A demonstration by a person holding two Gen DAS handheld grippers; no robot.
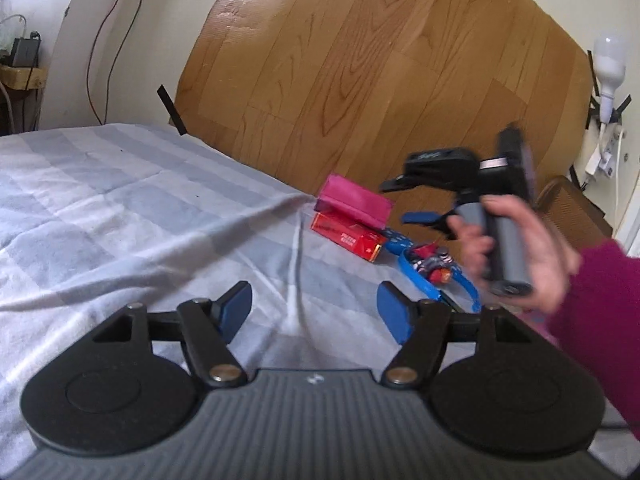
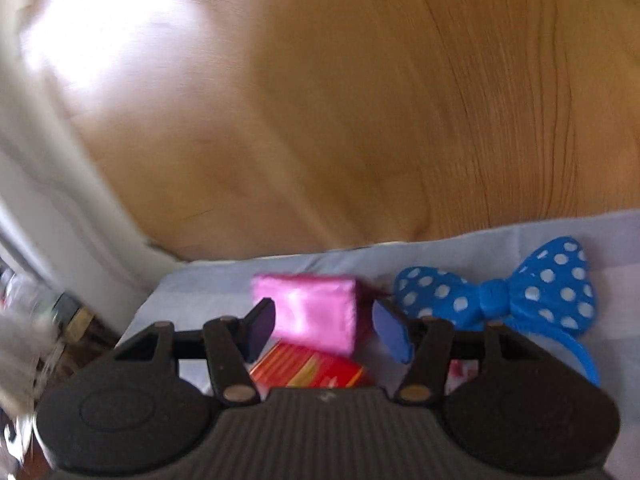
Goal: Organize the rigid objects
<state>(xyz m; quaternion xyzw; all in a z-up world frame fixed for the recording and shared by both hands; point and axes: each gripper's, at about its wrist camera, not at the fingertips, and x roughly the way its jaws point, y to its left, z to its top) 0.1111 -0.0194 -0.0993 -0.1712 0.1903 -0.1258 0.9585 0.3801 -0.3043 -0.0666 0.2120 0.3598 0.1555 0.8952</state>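
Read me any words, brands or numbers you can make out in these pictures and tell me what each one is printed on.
None can be read.
Red box: pale lettering on its side, too blurred to read.
Right gripper: faint mark on its black body, illegible.
Pink pouch: no print visible.

Soft daylight, fisheye-bent edges; right wrist view motion-blurred, glare upper left.

Soft pouch sits on top of carton, frame centre, on the bedsheet. Bow headband just right of them. Wood-grain panel behind, filling upper frame
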